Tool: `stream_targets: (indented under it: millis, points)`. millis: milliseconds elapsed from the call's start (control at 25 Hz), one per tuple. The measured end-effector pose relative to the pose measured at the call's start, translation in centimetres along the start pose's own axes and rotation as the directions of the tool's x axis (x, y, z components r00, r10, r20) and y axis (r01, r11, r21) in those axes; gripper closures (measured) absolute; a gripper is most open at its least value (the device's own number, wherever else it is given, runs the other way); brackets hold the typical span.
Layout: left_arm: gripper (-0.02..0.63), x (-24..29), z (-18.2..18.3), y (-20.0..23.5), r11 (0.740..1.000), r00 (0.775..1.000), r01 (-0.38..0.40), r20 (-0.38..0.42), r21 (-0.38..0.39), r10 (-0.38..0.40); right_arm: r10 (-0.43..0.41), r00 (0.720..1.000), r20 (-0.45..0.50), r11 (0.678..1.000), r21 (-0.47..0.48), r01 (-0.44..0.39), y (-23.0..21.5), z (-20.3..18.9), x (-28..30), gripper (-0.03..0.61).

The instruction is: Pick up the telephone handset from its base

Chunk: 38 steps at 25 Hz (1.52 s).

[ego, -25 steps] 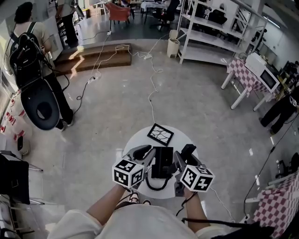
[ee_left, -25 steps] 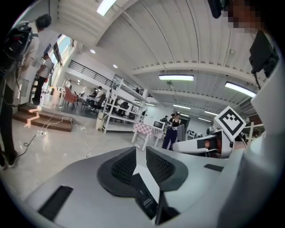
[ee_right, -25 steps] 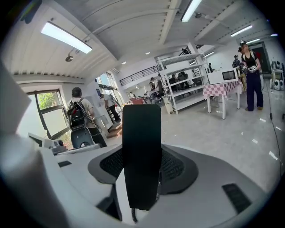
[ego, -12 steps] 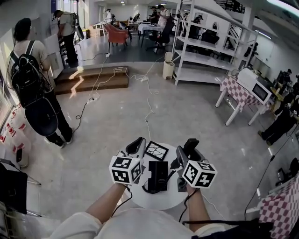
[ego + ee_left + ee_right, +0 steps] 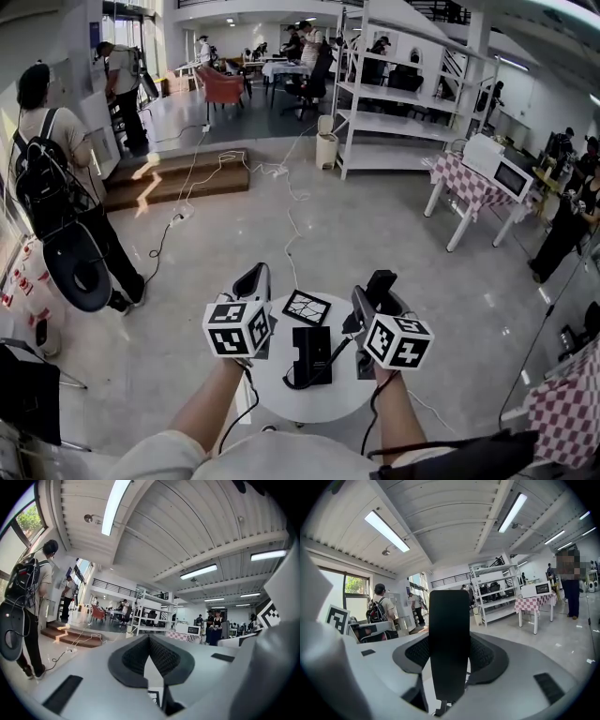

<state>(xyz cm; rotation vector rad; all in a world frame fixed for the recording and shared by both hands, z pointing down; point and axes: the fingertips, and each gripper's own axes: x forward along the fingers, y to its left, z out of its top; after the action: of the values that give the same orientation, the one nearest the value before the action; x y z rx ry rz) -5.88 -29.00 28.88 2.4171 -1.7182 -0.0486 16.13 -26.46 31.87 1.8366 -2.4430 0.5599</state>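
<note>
Handset (image 5: 449, 630): black plastic, matt, smooth. Right gripper (image 5: 449, 656) and left gripper (image 5: 149, 641) shells: grey matt plastic. Pads (image 5: 165, 657): black, ribbed, rubbery look. Base (image 5: 311, 349): black plastic, slight sheen. Round table (image 5: 281, 398): white, smooth. Floor (image 5: 375, 225): grey, polished, glossy. Checked cloth (image 5: 466, 183) at 1 o'clock from table.

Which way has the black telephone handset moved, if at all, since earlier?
Yes. The black telephone handset, in the right tongs, moved up-picture: from over the round white table's right edge to beyond its rim.
</note>
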Motion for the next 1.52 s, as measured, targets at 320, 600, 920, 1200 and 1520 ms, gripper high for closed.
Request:
stream_targets:
  millis: [320, 600, 920, 1200, 1520]
  points:
    - [0.597, -0.5, -3.1, 0.1, 1.0, 0.997, 0.023, -0.075, 0.003, -0.023, -0.078, 0.997, -0.006, 0.997, 0.012, 0.078, -1.1, -1.4, -0.9, 0.341]
    - [0.597, -1.4, -5.2, 0.3, 0.998, 0.991, 0.066, -0.114, -0.022, -0.068, -0.136, 0.991, 0.01, 0.99, 0.046, 0.136, 0.6, -2.9, -2.2, 0.341]
    - [0.597, -1.3, -5.6, 1.8, 0.995, 0.989, 0.078, -0.119, -0.055, -0.084, -0.16, 0.987, 0.012, 0.986, 0.048, 0.159, 1.3, -3.4, -2.0, 0.341]
    - [0.597, -1.2, -4.8, 1.3, 0.995, 0.99, 0.092, -0.101, -0.037, -0.096, -0.156, 0.988, 0.009, 0.986, 0.057, 0.155, 1.3, -3.6, -1.9, 0.341]
    - [0.597, -1.7, -5.0, 1.2, 0.995, 0.989, 0.098, -0.107, -0.036, -0.102, -0.14, 0.99, 0.019, 0.988, 0.064, 0.139, 1.8, -3.5, -2.1, 0.341]
